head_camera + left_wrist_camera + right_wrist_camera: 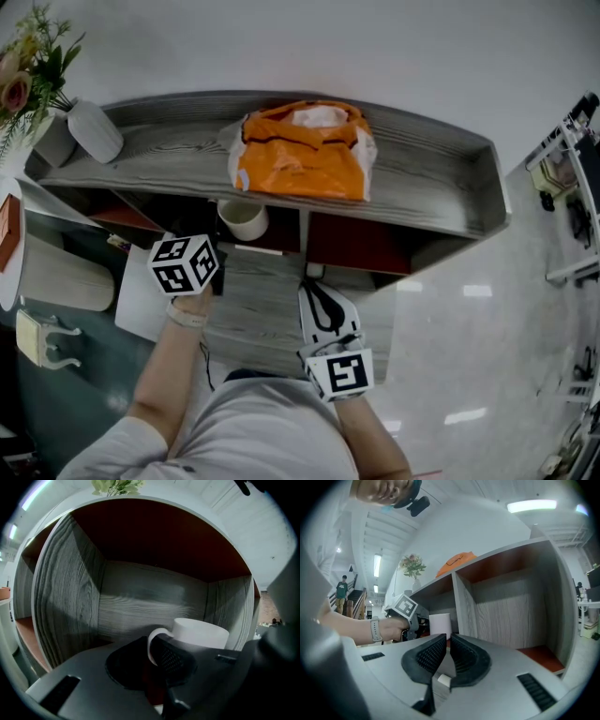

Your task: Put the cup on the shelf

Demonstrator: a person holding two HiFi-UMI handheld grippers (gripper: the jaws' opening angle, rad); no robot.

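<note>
The white cup (201,631) is pinched by its handle in the jaws of the left gripper (157,645), inside the grey shelf (441,187), in the compartment left of the divider; the right gripper (446,641) is seen in front of the shelf, jaws pressed together on nothing; an orange bag (302,150) is laid on the top board.

Bright room, long ceiling lights (532,506); inside the shelf (140,602) it is dark; gripper views bend at the edges
</note>
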